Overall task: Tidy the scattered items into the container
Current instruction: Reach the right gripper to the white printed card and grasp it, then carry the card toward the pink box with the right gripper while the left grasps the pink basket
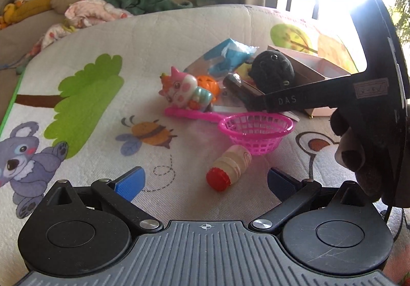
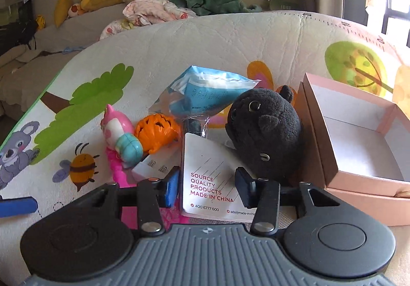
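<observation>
A pink open box (image 2: 358,142) sits on the play mat at the right, empty; it also shows in the left wrist view (image 1: 320,68). Beside it lie a black plush (image 2: 266,129), a blue packet (image 2: 210,91), an orange ball (image 2: 157,132), a pink cat toy (image 2: 123,137) and a white card (image 2: 207,178). My right gripper (image 2: 207,186) is open, its fingers either side of the card, not closed on it. My left gripper (image 1: 205,181) is open and empty just before a small red-capped bottle (image 1: 230,168). A pink scoop net (image 1: 253,129) lies behind the bottle.
The cartoon play mat (image 1: 102,111) covers the surface. The right gripper's body (image 1: 371,96) fills the right side of the left wrist view. A sofa with pillows and clothes (image 2: 179,1) stands behind the mat. A bright window is at the far right.
</observation>
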`<state>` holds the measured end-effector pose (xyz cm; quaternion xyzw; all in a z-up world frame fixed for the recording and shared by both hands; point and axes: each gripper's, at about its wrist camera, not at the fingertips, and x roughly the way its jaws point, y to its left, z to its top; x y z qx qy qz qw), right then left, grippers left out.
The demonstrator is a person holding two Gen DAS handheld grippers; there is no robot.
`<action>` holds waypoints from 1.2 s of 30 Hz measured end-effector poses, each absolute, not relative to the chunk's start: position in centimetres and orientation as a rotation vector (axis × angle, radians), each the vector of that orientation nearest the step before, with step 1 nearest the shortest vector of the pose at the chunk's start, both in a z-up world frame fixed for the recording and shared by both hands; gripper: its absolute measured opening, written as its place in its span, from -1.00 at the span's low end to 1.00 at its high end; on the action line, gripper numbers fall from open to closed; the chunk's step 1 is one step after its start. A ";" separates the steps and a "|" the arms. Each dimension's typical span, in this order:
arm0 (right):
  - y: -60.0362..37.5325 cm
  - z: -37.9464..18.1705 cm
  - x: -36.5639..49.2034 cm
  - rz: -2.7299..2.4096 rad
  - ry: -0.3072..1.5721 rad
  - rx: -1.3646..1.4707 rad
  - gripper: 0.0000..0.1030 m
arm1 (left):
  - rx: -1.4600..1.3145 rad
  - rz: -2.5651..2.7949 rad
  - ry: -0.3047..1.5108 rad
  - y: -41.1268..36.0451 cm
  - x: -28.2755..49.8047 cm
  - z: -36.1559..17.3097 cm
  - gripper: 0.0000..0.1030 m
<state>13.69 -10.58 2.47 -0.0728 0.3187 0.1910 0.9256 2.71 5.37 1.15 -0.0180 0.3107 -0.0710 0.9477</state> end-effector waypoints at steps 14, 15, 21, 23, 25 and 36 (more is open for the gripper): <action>-13.1 3.6 12.3 0.335 0.550 -0.215 -0.57 | -0.020 -0.160 0.617 3.8 2.7 1.8 1.00; -12.7 3.3 12.3 0.342 0.521 -0.245 -0.57 | -0.019 -0.159 0.618 3.7 2.7 1.8 1.00; -12.1 3.9 12.2 0.357 0.475 -0.305 -0.90 | 0.011 -0.148 0.617 3.3 2.9 2.1 1.00; -13.6 4.8 11.2 0.375 0.484 -0.264 -0.90 | 0.023 -0.155 0.618 3.0 3.2 2.2 1.00; -15.3 5.6 10.1 0.392 0.502 -0.216 -0.90 | 0.048 -0.177 0.615 2.4 3.8 2.3 1.00; -26.2 6.2 2.6 0.355 0.613 -0.001 -0.90 | 0.078 -0.245 0.698 -1.3 7.8 2.1 1.00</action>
